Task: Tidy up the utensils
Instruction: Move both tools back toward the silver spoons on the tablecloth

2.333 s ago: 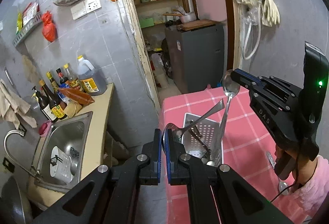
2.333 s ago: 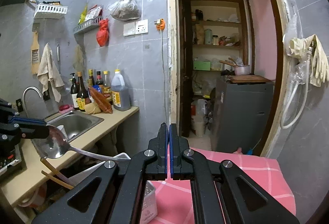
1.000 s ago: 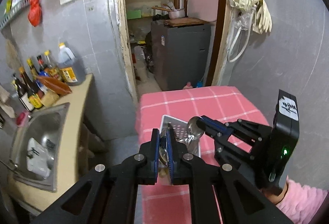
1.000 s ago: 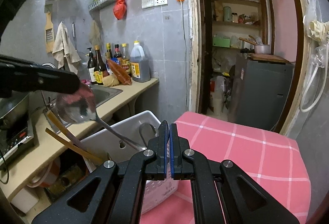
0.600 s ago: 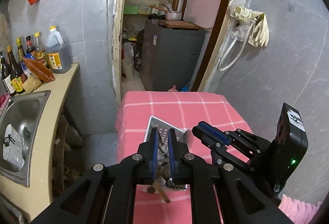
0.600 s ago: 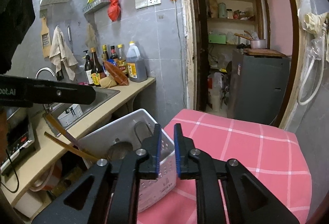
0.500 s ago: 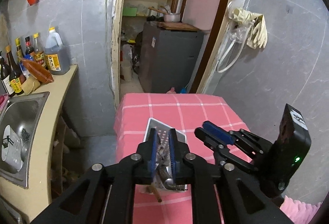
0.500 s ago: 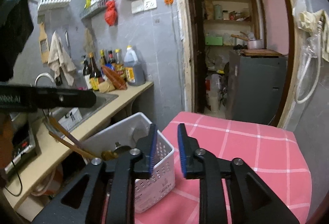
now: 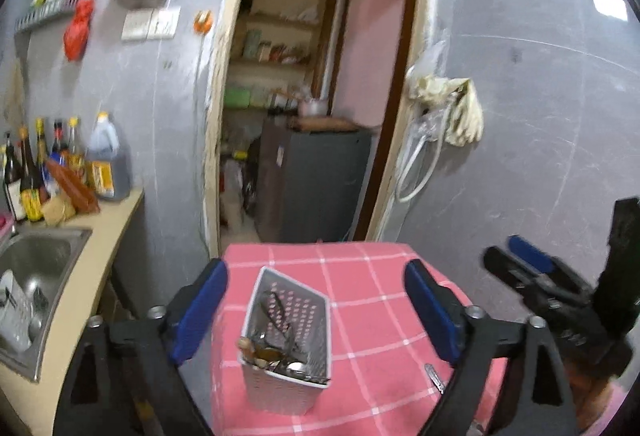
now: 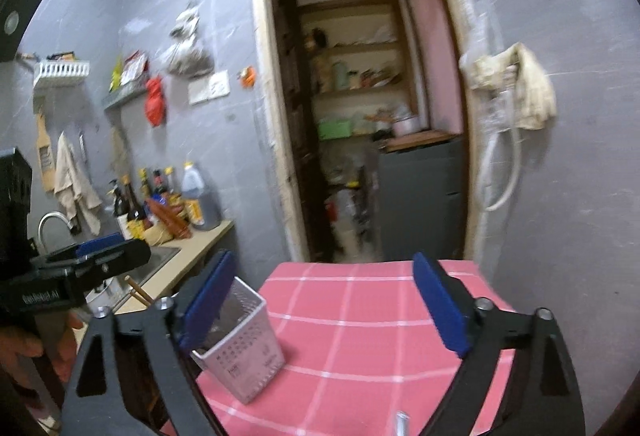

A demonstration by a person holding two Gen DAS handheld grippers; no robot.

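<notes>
- Left wrist view: the left tongs (image 9: 316, 310) stand wide and are opening, with nothing pressed between the blue pads (image 9: 198, 310).
- The white perforated basket (image 9: 288, 332) stands upright on the pink checked cloth of the worktop (image 9: 372, 320), near its left edge; it shows in the gap between the two pads but touches neither.
- Inside the basket lie the utensils (image 9: 280, 352): metal spoon ends and some darker handles, bunched toward its near end. How many there are cannot be told.
- A single metal utensil (image 9: 434, 378) lies flat on the cloth to the right of the basket, apart from it, partly hidden by the right finger of the tongs.
- The right tongs (image 9: 516, 260) show at the far right, blurred, held over the right side of the worktop; a pink sleeve (image 9: 608, 412) shows beneath them.
- To the left are a steel sink (image 9: 32, 256) and, beyond it, bottles (image 9: 60, 168) on the beige counter.
- Right wrist view: the right tongs (image 10: 324, 308) are also spread wide and opening, and they grip nothing.
- The basket (image 10: 244, 348) sits on the left part of the worktop (image 10: 360, 316), partly behind the left pad (image 10: 206, 302).
- A metal utensil end (image 10: 401, 424) shows at the near edge of the cloth.
- The left tongs (image 10: 100, 256) reach in from the left, with a hand (image 10: 24, 352) on the handle below.
</notes>
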